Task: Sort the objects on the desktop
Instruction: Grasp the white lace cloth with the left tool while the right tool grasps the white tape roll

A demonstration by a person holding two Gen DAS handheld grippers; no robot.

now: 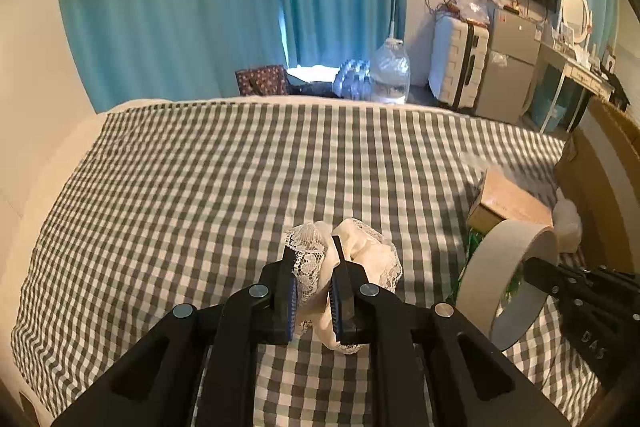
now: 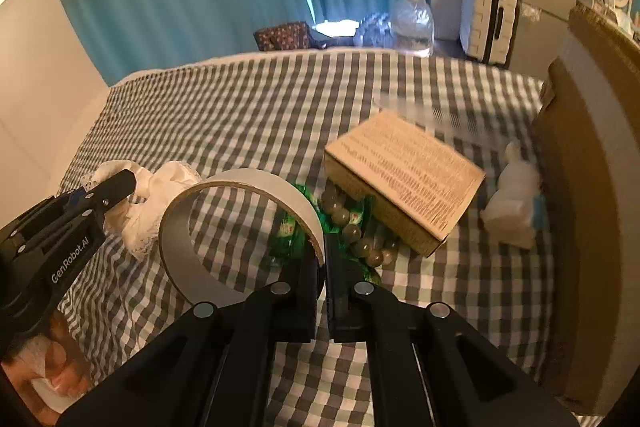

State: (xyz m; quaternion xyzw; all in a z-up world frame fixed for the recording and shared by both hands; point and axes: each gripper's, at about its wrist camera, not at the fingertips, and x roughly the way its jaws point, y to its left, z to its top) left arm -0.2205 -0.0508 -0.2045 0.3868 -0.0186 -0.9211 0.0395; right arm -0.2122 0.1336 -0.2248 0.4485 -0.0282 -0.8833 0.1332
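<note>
In the left wrist view my left gripper (image 1: 314, 251) is shut on a bunched white lace cloth (image 1: 368, 247), which hangs above the checked bedsheet (image 1: 240, 167). The right wrist view also shows that cloth (image 2: 160, 195) and the left gripper (image 2: 124, 183), at the left. My right gripper (image 2: 323, 251) is shut on the rim of a wide roll of tape (image 2: 192, 259), tilted up on its edge. From the left wrist view the tape roll (image 1: 492, 267) and the right gripper (image 1: 534, 265) appear at the right.
A cardboard box (image 2: 404, 171), a string of pale green beads (image 2: 352, 231), green sweet wrappers (image 2: 288, 227) and a white rabbit figure (image 2: 514, 195) lie on the bed (image 2: 240, 107). A brown board (image 2: 580, 187) borders it on the right. Beyond the far edge stand water bottles (image 1: 390, 75) and a suitcase (image 1: 460, 67).
</note>
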